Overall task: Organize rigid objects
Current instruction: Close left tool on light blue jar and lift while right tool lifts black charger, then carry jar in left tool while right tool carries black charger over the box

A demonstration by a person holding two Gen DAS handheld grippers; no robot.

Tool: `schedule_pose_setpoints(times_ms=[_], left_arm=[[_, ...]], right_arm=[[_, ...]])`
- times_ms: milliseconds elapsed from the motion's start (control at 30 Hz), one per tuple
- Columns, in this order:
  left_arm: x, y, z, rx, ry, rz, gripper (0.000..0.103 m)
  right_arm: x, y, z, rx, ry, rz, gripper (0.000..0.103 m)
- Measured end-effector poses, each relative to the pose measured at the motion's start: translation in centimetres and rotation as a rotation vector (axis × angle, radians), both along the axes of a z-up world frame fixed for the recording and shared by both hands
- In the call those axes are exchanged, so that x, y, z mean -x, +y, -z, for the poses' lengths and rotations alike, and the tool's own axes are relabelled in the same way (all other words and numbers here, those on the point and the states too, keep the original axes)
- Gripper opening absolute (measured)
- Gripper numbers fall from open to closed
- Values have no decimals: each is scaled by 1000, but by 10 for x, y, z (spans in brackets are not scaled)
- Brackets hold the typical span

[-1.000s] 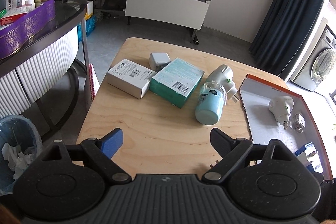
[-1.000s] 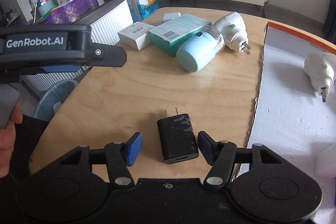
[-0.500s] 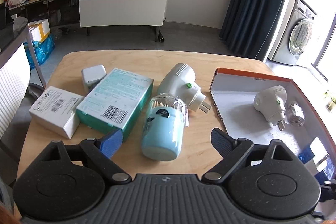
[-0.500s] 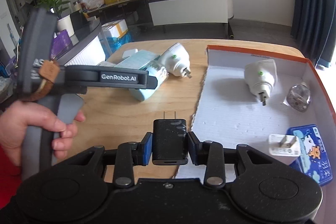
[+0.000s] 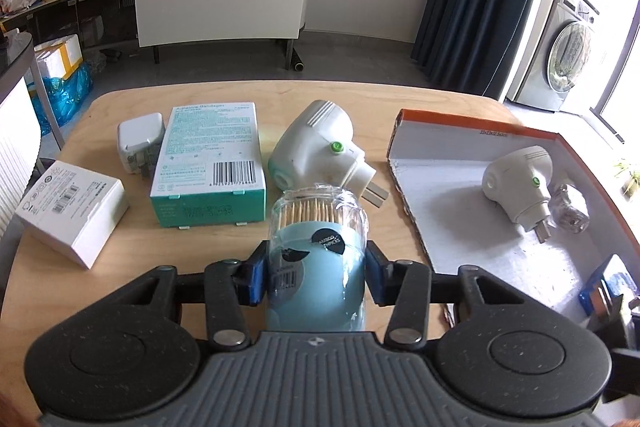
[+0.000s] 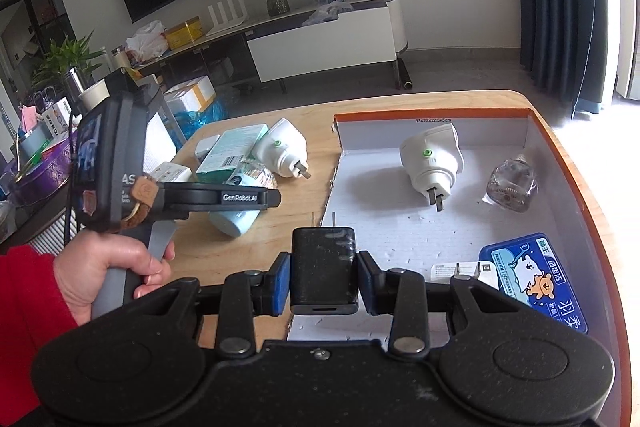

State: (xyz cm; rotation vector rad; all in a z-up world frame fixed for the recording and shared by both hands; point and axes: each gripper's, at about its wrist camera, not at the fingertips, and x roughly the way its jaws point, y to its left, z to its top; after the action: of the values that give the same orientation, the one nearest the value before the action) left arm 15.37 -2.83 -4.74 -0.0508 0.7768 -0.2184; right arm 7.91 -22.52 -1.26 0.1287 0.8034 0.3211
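The left gripper [image 5: 316, 273], jaws just closed, pinches a pale-blue clear-topped toothpick jar [image 5: 316, 259] lying on the wooden table [image 5: 200, 259]. The right gripper [image 6: 323, 277] clamps a black plug-in charger [image 6: 323, 269] above the orange-rimmed cardboard box's [image 6: 432, 115] near edge. Each load, by the look of it, is best carried level and let go low over the box's bare floor.

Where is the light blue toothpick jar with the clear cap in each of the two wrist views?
Left wrist view: the light blue toothpick jar is at bottom centre, lying on the table, clamped between the left tongs.
Right wrist view: the jar is left of centre, mostly hidden behind the left tool's black body.
Shared landmark: the orange-rimmed white cardboard box, to the jar's right in both views.
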Motion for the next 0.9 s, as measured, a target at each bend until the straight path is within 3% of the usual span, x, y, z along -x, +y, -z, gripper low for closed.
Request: schedule_pose_setpoints(times_ms=[200, 400, 900], left_arm=[[48, -1, -31, 12, -44, -10, 47], [77, -12, -57, 71, -70, -36, 47], [83, -66, -65, 98, -89, 63, 47]], right_arm=[[5, -8, -7, -2, -32, 30, 43], [10, -18, -19, 0, -75, 65, 43], [26, -63, -45, 18, -155, 179, 43]])
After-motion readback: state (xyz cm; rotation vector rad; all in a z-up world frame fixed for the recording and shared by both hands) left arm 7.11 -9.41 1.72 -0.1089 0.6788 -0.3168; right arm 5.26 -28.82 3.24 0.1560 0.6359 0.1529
